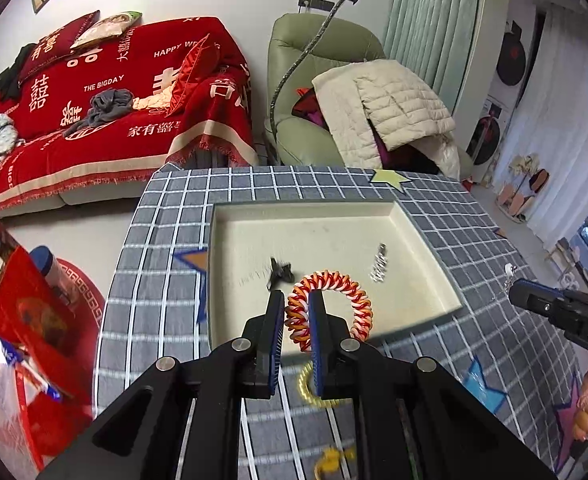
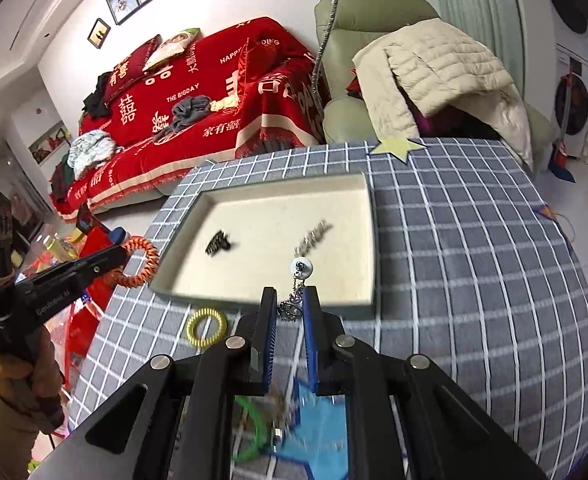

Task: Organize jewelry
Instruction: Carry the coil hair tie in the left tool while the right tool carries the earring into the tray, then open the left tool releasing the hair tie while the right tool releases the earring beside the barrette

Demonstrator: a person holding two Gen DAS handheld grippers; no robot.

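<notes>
A bench (image 1: 474, 248) under a grey checked cloth fills the middle of both views, a cream tray (image 1: 230, 280) lying on it at centre. Behind, a sofa under a red throw (image 1: 114, 92) takes the upper left, a green armchair (image 1: 294, 60) heaped with a pale quilted jacket (image 1: 390, 108) the upper right.

In the left wrist view the left tool (image 1: 296, 320) pinches a red-and-white coil band (image 1: 330, 304) over the tray's near edge. Inside the tray lie a dark clip (image 1: 280, 272) and a silver clip (image 1: 379, 266).

The right wrist view shows the right tool (image 2: 289, 312) closed on a dangling earring (image 2: 297, 292), its white bead at the top, over the tray's near rim. A yellow coil ring (image 2: 206, 327) lies on the cloth, lower left of the tray.

In the left wrist view the yellow ring is half hidden behind the fingers. At the bottom of the right view, a green ring (image 2: 254, 436) and other pieces blur beyond telling.
</notes>
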